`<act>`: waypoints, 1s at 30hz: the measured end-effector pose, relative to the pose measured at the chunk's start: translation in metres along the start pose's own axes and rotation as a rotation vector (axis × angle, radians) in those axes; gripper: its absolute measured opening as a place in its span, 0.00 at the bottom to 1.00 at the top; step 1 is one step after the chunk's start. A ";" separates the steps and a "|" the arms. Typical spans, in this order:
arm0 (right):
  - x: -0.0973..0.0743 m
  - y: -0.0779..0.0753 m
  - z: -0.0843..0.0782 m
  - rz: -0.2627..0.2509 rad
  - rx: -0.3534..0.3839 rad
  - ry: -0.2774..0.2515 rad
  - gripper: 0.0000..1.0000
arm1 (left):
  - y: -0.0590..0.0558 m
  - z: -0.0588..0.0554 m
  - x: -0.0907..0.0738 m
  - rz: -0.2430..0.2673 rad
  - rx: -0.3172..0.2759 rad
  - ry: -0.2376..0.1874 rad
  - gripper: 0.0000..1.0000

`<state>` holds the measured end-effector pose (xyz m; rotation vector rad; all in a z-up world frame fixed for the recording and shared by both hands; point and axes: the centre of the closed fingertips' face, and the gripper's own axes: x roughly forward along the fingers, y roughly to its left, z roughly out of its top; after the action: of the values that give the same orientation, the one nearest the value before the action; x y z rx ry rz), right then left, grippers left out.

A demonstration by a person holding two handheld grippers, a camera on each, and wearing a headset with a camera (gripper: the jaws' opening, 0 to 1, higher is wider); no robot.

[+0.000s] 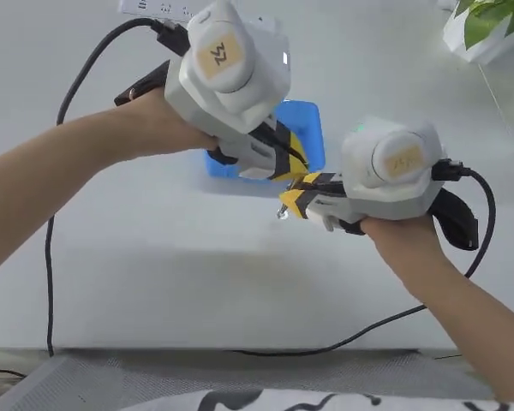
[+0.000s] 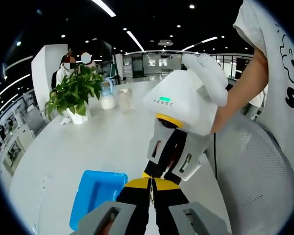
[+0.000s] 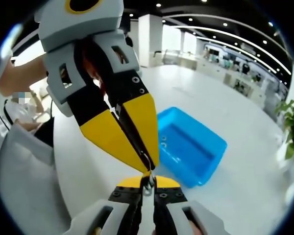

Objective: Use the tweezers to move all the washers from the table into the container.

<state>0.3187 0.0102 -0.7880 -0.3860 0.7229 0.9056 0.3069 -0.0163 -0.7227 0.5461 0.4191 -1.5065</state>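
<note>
a: counter (image 1: 154,274). white, wide, with a black cable trailing along its near edge. what sits on it?
b: blue container (image 1: 307,124), open-topped, flat on the counter. in the head view it lies just behind both tools.
a: left tool (image 1: 296,164)?
b: held in the left hand, angled down toward the right. jaws narrow, yellow tips pinched on the tweezers (image 3: 130,129). in the right gripper view the thin dark blade runs down between them.
a: right tool (image 1: 289,204)?
b: held in the right hand, pointing left. its tips meet the left tool's tips nose to nose, up off the counter. jaws narrow too, closed on the lower end of the tweezers. in the head view a small silver point pokes out just beneath.
a: washers (image 3: 162,142)?
b: a few small ring-like specks on the container floor, seen in the right gripper view. too small to count for certain.
</note>
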 end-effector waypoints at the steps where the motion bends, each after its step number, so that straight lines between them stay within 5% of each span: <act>1: -0.002 -0.002 0.004 -0.008 0.000 -0.011 0.03 | 0.000 0.001 -0.001 0.002 0.003 -0.001 0.00; 13: -0.012 -0.026 0.036 -0.066 -0.019 -0.087 0.03 | 0.026 0.027 -0.016 0.061 0.084 0.023 0.00; 30: 0.003 -0.060 0.063 -0.067 -0.026 -0.131 0.03 | 0.075 0.025 -0.019 0.109 0.071 0.053 0.00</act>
<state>0.3948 0.0145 -0.7450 -0.3682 0.5757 0.8689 0.3796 -0.0170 -0.6854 0.6564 0.3717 -1.4083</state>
